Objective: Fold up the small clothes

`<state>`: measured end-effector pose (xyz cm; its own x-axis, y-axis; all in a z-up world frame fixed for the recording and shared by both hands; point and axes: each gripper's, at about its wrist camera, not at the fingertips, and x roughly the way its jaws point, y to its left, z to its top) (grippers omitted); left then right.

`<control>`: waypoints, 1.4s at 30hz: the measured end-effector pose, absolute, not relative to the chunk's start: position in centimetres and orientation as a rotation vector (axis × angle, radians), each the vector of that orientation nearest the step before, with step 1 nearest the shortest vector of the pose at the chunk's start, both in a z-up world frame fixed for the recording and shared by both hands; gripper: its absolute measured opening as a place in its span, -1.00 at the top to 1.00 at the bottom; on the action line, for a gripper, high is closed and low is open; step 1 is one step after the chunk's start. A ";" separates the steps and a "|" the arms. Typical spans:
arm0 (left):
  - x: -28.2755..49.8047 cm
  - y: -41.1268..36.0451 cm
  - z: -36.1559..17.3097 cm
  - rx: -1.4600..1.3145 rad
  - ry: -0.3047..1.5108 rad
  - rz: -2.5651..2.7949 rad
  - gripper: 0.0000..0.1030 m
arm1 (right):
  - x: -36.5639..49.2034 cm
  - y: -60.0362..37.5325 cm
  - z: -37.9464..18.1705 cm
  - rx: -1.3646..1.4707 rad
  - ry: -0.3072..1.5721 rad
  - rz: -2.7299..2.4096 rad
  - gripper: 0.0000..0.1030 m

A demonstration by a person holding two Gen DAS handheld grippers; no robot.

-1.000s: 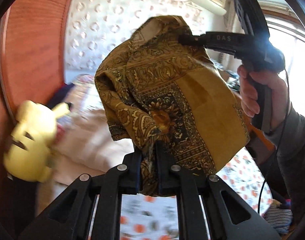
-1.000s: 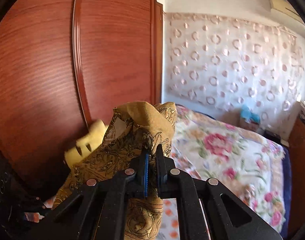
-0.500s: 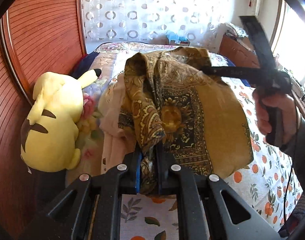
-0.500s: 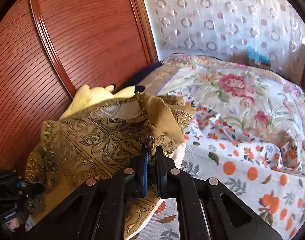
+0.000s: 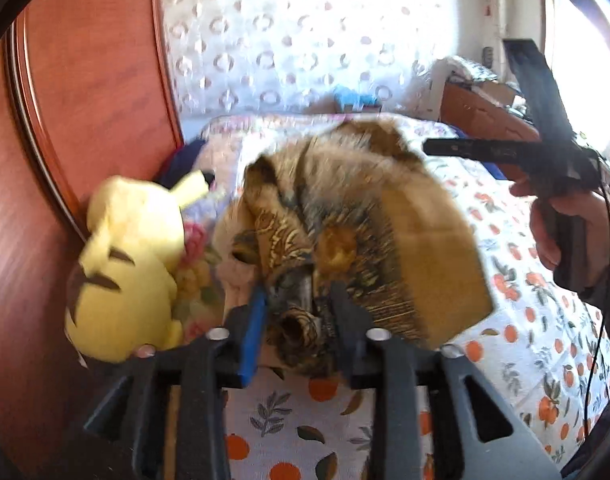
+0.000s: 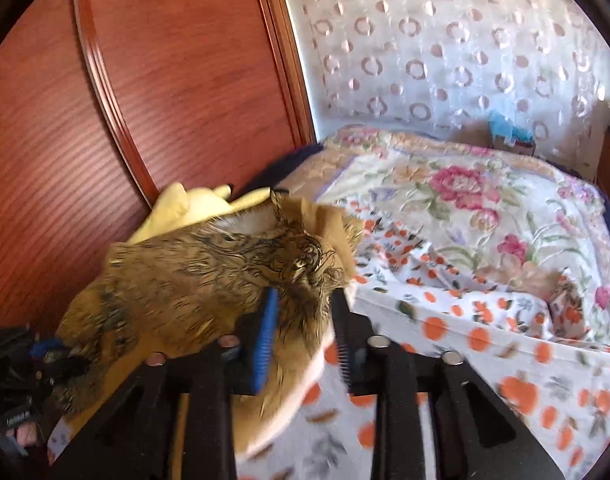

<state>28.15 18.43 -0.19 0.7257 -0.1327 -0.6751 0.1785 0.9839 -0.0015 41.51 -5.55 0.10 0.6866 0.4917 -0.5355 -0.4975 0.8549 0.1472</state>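
Note:
A brown and gold patterned garment [image 5: 365,220] hangs bunched and blurred just above the bed. In the left wrist view my left gripper [image 5: 299,314] has its jaws opening; a crumpled corner of the garment sits loose between them, clear of the blue pad [image 5: 253,328]. In the right wrist view my right gripper [image 6: 305,322] is also opening, with the garment [image 6: 193,280] slack between its fingers. From the left camera, the right gripper [image 5: 429,147] shows side-on, held by a hand [image 5: 561,232], its tip just off the garment's top edge. The left gripper [image 6: 45,356] appears bottom left.
A yellow plush toy [image 5: 133,264] lies against the red-brown wooden panel [image 5: 85,100] to the left. A pale cloth [image 5: 229,240] lies under the garment. The bed has an orange-fruit sheet [image 5: 525,320] and a floral blanket [image 6: 485,208]. A wooden cabinet [image 5: 485,120] stands at the right.
Both grippers have sunk toward the bed with the garment. Their jaws, shut on the cloth before, now stand apart, and the garment has gone slack and blurred.

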 end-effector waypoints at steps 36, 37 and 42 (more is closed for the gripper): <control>12.9 1.8 11.5 0.029 0.442 -0.229 -0.56 | 5.3 -17.5 3.9 0.082 0.277 0.131 -0.34; 12.7 1.7 11.6 0.031 0.440 -0.229 -0.56 | 5.1 -17.2 3.9 0.081 0.276 0.127 -0.34; 12.0 1.3 11.8 0.047 0.419 -0.218 -0.56 | 4.9 -16.2 3.8 0.087 0.268 0.115 -0.34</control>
<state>11.98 1.29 11.83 0.8904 -0.2003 -0.4088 0.2196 0.9756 0.0002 4.86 -16.18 3.85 0.9579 0.1248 -0.2586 -0.1017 0.9897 0.1010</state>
